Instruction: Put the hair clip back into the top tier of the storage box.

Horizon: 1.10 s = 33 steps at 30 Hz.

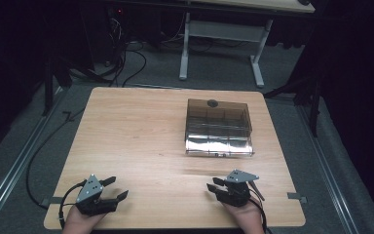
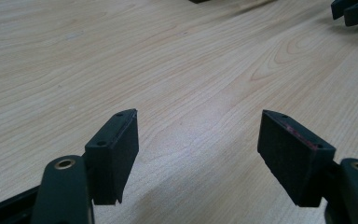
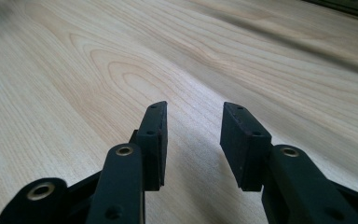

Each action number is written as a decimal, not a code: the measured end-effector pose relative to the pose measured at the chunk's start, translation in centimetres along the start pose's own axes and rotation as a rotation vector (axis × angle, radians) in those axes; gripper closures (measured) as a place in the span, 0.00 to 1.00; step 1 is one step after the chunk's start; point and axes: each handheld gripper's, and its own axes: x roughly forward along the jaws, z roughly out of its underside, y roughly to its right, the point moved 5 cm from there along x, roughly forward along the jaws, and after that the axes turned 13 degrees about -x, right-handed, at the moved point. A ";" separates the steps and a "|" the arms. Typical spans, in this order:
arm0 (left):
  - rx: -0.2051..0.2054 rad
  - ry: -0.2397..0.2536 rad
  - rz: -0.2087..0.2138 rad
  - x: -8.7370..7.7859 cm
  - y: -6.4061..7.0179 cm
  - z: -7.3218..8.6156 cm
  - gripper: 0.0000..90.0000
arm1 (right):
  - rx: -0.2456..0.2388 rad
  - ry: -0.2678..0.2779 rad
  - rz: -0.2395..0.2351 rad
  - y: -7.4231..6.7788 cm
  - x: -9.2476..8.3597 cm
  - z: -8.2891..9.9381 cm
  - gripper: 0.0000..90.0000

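A smoky, see-through plastic box [image 1: 218, 127] with inner compartments and a small black knob [image 1: 213, 103] on its lid stands on the right half of the wooden table [image 1: 136, 131]. My left gripper [image 1: 117, 188] rests near the front left corner, held by a hand, jaws spread wide over bare wood [image 2: 199, 121]. My right gripper [image 1: 213, 184] sits near the front edge, below the box and well apart from it. Its jaws stand open with a narrower gap and nothing between them [image 3: 194, 109]. The right gripper's tips [image 2: 352, 9] show far off in the left gripper view.
Grey tape tabs mark the table's front left [image 1: 48, 201] and front right [image 1: 296, 196] edges. Beyond the table stand a white desk frame [image 1: 221, 36] and floor cables [image 1: 121, 58]. Metal rails [image 1: 19, 161] run along the floor on both sides.
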 end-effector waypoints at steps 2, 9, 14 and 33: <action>-0.001 -0.001 -0.001 0.0 0.0 0.0 0.33 | -0.016 -0.023 0.007 -0.2 0.2 0.0 0.67; 0.000 -0.001 0.003 0.0 0.0 0.0 0.33 | -0.047 -0.047 0.022 -0.5 0.5 0.1 0.66; 0.001 -0.002 0.006 0.0 0.0 0.0 0.33 | -0.044 -0.049 0.023 -0.4 0.5 0.1 0.65; 0.001 -0.005 -0.001 0.0 0.0 0.0 0.33 | -0.026 -0.026 0.042 0.0 -0.3 0.0 0.65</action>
